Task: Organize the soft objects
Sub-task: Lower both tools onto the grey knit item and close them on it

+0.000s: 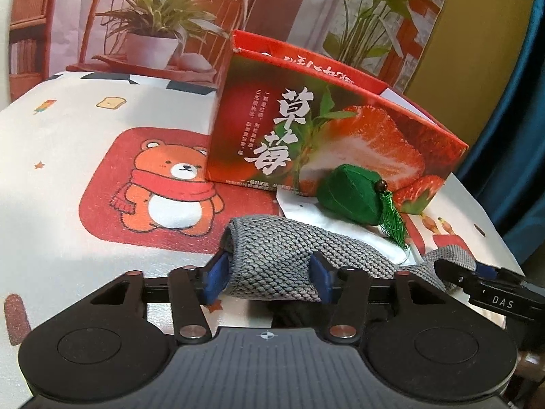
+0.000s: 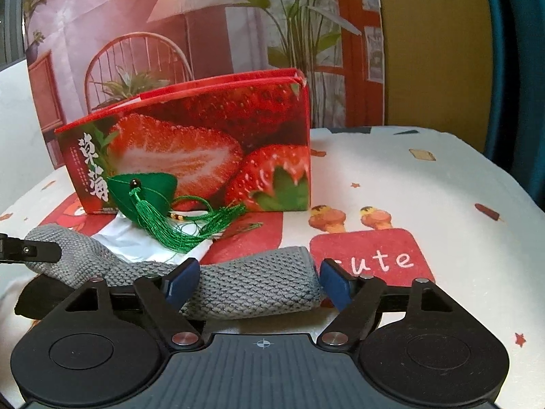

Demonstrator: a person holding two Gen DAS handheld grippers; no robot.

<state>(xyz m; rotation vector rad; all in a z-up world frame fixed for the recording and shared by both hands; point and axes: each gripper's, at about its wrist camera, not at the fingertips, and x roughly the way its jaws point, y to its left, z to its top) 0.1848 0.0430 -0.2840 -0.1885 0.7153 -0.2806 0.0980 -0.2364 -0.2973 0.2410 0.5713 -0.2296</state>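
Observation:
A grey knitted band (image 1: 272,259) lies across the cartoon tablecloth in front of a strawberry-print box (image 1: 306,129). My left gripper (image 1: 269,279) is shut on the band's left end, its blue pads pressing both sides. The band's other end (image 2: 252,286) lies between the fingers of my right gripper (image 2: 259,284), which is open, the pads just beside the fabric. A finger of the right gripper (image 1: 453,272) shows at the far right of the left wrist view. A green sachet (image 2: 150,187) with a tassel leans against the box (image 2: 204,143).
White crumpled paper (image 2: 129,238) lies under the sachet. A black piece (image 2: 37,296) pokes out beneath the band. The box is open at the top. A printed backdrop stands behind the table (image 2: 442,187), and a blue curtain (image 1: 511,136) hangs to the right.

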